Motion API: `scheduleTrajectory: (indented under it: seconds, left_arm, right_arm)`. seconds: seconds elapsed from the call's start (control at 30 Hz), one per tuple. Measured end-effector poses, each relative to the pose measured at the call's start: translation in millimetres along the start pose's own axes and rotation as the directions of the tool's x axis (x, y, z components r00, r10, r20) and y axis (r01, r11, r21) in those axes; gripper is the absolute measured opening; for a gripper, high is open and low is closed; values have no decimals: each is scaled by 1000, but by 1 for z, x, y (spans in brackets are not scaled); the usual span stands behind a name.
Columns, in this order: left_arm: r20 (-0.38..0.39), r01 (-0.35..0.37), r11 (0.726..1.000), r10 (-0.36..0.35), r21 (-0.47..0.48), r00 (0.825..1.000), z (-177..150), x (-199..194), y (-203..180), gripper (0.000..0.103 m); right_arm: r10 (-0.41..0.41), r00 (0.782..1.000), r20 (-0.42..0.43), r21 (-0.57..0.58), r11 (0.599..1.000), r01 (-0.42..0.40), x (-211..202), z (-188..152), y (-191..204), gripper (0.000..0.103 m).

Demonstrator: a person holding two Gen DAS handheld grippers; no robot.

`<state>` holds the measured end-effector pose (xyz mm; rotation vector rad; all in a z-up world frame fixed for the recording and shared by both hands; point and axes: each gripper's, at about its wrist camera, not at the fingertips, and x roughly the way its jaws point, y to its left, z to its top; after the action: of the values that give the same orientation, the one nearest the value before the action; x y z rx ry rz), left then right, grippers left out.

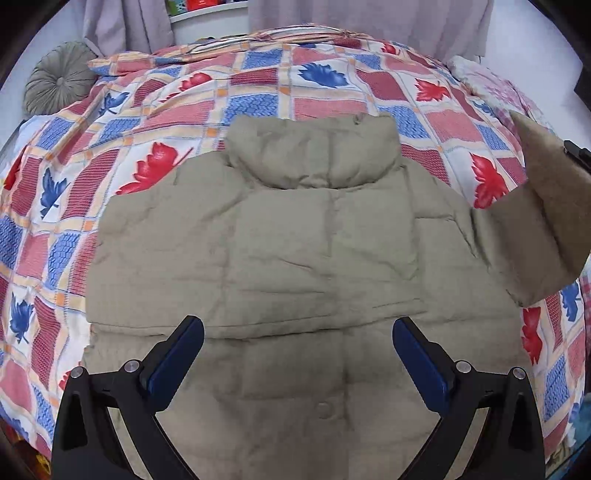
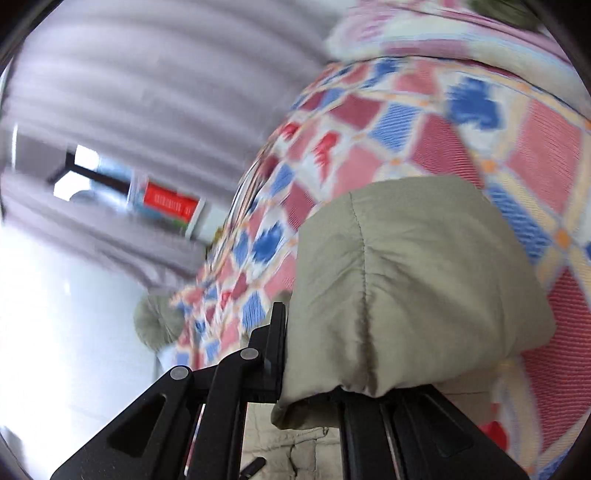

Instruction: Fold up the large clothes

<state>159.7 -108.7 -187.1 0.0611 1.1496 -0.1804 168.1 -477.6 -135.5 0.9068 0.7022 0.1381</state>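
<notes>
A khaki puffer jacket [image 1: 288,251] lies spread flat on the bed, collar toward the far side, a snap button near the hem. My left gripper [image 1: 297,332] hovers open and empty above the jacket's lower middle. The jacket's right sleeve [image 1: 546,229] is lifted off the bed at the right edge. My right gripper [image 2: 314,369] is shut on the sleeve's cuff [image 2: 406,280], which bulges over and hides the right finger. A bit of the right gripper [image 1: 576,153] shows behind the raised sleeve in the left wrist view.
A patchwork bedspread [image 1: 155,122] with red and blue leaves covers the bed. A round grey cushion [image 1: 61,77] sits at the far left corner. Grey curtains [image 1: 362,18] hang behind. A pink folded blanket [image 1: 491,85] lies at the far right.
</notes>
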Motion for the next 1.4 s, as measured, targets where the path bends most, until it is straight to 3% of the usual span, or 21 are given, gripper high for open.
scheduleTrajectory:
  seconds: [0.1,0.23,0.37,0.53,0.63,0.67,0.7,0.73,0.8,0.93,1.07,1.27,1.3,1.33,1.4]
  left_arm:
    - [8,-22,999,23,-45,1000,3,0,41,102]
    - [17,-55,995,57,-87,998,5,2,87,102]
    - [24,-86,994,88,-61,996,8,8,114,102]
    - [-19,-82,997,82,-13,996,5,28,124,102]
    - [-47,-54,998,53,-29,998,0,36,118,102]
    - [-55,-45,998,43,-34,998,-2,38,115,102]
    - [-60,-39,999,37,-36,998,-2,40,114,102]
    - [-63,-34,999,32,-36,998,-2,41,111,102]
    - [-60,-25,999,23,-33,998,-1,41,107,102]
    - [-49,-2,999,0,-41,999,4,39,108,102]
    - [-39,4,998,-7,-60,999,9,39,114,102]
    - [-22,56,993,-58,-108,998,13,35,133,102]
    - [-19,66,990,-69,-122,997,13,33,138,102]
    - [-14,75,988,-78,-137,997,14,32,145,102]
    - [1,87,983,-88,-163,996,15,27,158,102]
  right_arm:
    - [-12,996,-86,-132,991,1,53,-37,52,8]
    - [-84,978,-189,-244,969,36,116,-97,85,8]
    - [-165,943,-289,-230,968,99,166,-152,75,8]
    - [-272,892,-360,-187,958,217,202,-182,39,8]
    - [-265,886,-380,-127,964,234,206,-185,26,11]
    - [-255,888,-382,-107,967,232,203,-184,25,14]
    - [-244,890,-386,-96,970,224,199,-183,25,30]
    - [-232,892,-387,-94,973,212,196,-181,28,54]
    - [-211,901,-379,-102,977,186,184,-178,38,70]
    - [-188,916,-354,-80,982,170,147,-175,43,70]
    - [-205,932,-299,5,976,216,114,-165,24,70]
    - [-184,959,-215,134,967,216,111,-135,6,70]
    - [-179,962,-205,158,964,213,114,-132,5,67]
    - [-170,965,-201,175,963,206,118,-129,6,46]
    - [-129,968,-214,156,974,165,132,-127,17,15]
